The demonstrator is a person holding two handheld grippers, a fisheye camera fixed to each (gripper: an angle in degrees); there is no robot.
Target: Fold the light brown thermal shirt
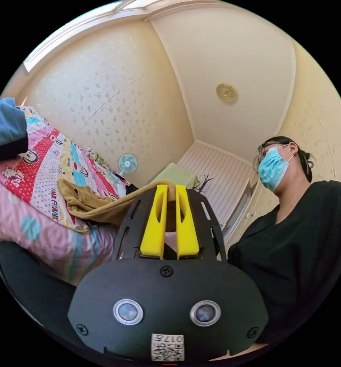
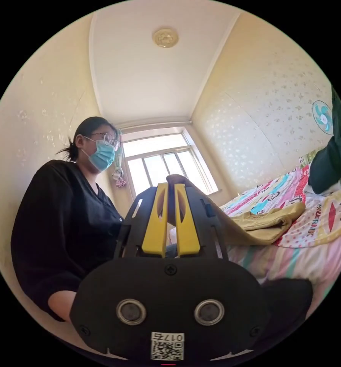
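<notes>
Both the left gripper [image 1: 170, 188] and the right gripper [image 2: 171, 186] are clenched on an edge of the light brown shirt [image 1: 87, 202], which stretches from their jaws down onto the patterned bedspread [image 1: 44, 172].

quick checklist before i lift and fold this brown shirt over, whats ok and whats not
1. Left hand-held gripper has cloth: ok, both yellow jaws are closed on an edge of the light brown thermal shirt.
2. Right hand-held gripper has cloth: ok, its jaws pinch a shirt edge as well.
3. Shirt lying flat: not ok, the part resting on the patterned bedspread is bunched and wrinkled.
4. Which corners are held: cannot tell, the jaws hide the held edges.
5. Room on the bed: cannot tell, a dark garment and a blue one lie near the shirt.
6. Grip depth: cannot tell, hidden between the jaws.
</notes>
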